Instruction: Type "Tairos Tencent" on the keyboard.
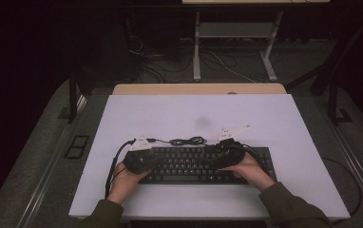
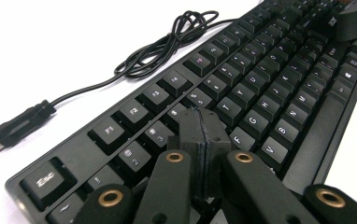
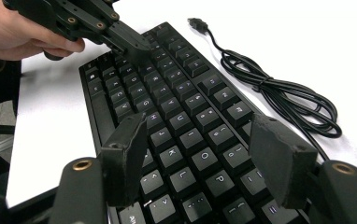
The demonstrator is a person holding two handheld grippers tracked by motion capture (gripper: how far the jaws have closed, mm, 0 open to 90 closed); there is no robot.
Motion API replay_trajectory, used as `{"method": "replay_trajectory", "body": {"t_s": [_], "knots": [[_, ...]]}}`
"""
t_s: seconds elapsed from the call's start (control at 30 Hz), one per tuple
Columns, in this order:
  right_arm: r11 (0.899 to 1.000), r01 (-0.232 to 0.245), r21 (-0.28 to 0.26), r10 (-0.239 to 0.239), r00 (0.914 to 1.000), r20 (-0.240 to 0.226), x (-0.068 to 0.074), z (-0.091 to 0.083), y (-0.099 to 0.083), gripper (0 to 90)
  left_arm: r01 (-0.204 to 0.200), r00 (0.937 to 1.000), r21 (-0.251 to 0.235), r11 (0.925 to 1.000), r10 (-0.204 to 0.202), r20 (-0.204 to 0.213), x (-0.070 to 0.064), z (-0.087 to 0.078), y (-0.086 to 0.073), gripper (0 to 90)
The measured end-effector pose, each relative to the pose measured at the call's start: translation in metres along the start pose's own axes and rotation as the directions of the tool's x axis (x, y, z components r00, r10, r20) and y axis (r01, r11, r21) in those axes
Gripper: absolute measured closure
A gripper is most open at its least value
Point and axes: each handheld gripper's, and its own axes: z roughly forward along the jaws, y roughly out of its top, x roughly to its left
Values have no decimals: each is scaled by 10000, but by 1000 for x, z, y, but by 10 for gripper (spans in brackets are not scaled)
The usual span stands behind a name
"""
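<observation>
left gripper (image 2: 203, 135), jaws pressed together, poked keys on the flat black plastic keyboard (image 2: 260, 88) w/ one tip; right gripper (image 3: 204, 161) hung wide above.

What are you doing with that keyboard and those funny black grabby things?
A person sits at a white table with a black keyboard lying flat on it, and holds tongs in each hand. The left tongs are pinched shut, their tip down over the number and letter keys at the keyboard's left end. The right tongs are open, held over the keys on the right side. The keyboard's cable lies bundled behind it, its plug loose on the table.
</observation>
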Motion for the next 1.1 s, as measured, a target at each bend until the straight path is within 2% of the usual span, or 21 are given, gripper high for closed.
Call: {"method": "replay_trajectory", "body": {"t_s": [0.23, 0.47, 0.57, 0.93, 1.1], "knots": [[10000, 8, 5, -8, 10000, -90, 1, 3, 2, 367, -70, 10000, 221, 9997, 70, -21, 0, 5, 1, 886], [9999, -34, -95, 33, 9999, -112, 3, 5, 5, 365, -47, 10000, 165, 9999, 48, -15, 0, 7, 1, 886], [10000, -18, -81, 17, 9999, -107, 3, 5, 6, 365, -95, 9999, 295, 9995, 96, -40, 0, 9, 1, 886], [9998, -138, -155, 136, 9998, -144, 1, 8, 11, 365, -104, 9999, 249, 9996, 103, 32, -1, 9, 1, 885], [9998, -97, -157, 94, 9998, -169, 2, 11, 15, 365, -77, 9999, 107, 9999, 75, 139, 0, 6, 2, 839]]}}
